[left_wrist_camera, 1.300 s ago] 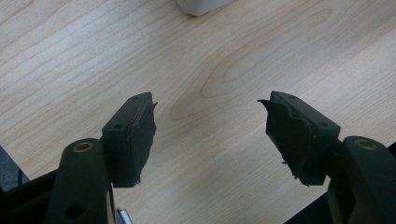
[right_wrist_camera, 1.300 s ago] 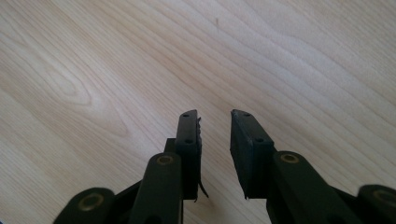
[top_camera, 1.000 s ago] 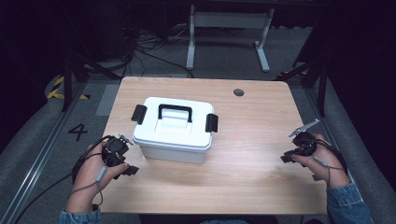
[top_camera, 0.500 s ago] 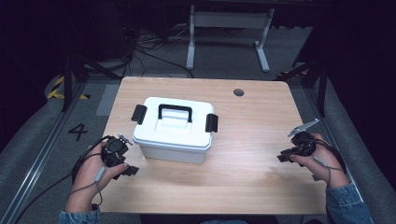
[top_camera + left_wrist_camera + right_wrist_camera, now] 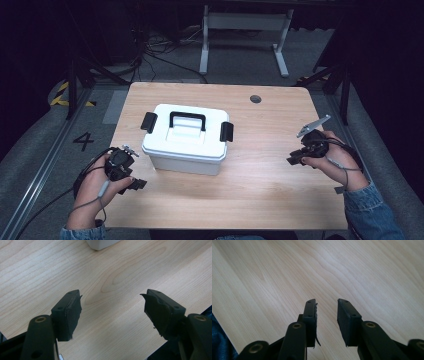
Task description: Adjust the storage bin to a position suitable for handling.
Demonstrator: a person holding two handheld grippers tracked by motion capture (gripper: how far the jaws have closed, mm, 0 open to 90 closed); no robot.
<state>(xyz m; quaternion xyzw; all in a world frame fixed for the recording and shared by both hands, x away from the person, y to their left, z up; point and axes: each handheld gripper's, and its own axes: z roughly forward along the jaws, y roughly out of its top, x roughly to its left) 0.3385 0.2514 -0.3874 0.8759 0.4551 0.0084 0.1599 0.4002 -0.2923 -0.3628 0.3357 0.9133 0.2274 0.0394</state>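
High view: white plastic lidded box with black handle and black side latches point(image 5: 186, 140) sitting left of centre on light wooden table point(image 5: 280, 175). I'm holding my left gripper point(image 5: 134, 184) near box's front-left corner, my right gripper point(image 5: 294, 160) well apart at table's right side.

Left gripper view: my left gripper point(image 5: 112, 307) gaping wide over bare wood, gripping nothing; box corner point(image 5: 101, 243) peeking in at top.

Right gripper view: my right gripper point(image 5: 327, 312) parted narrowly, gripping nothing, hovering over wood.

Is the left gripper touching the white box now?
Apart. The high view shows bare table between the left gripper and the white box; in the left gripper view its open jaws hold nothing.
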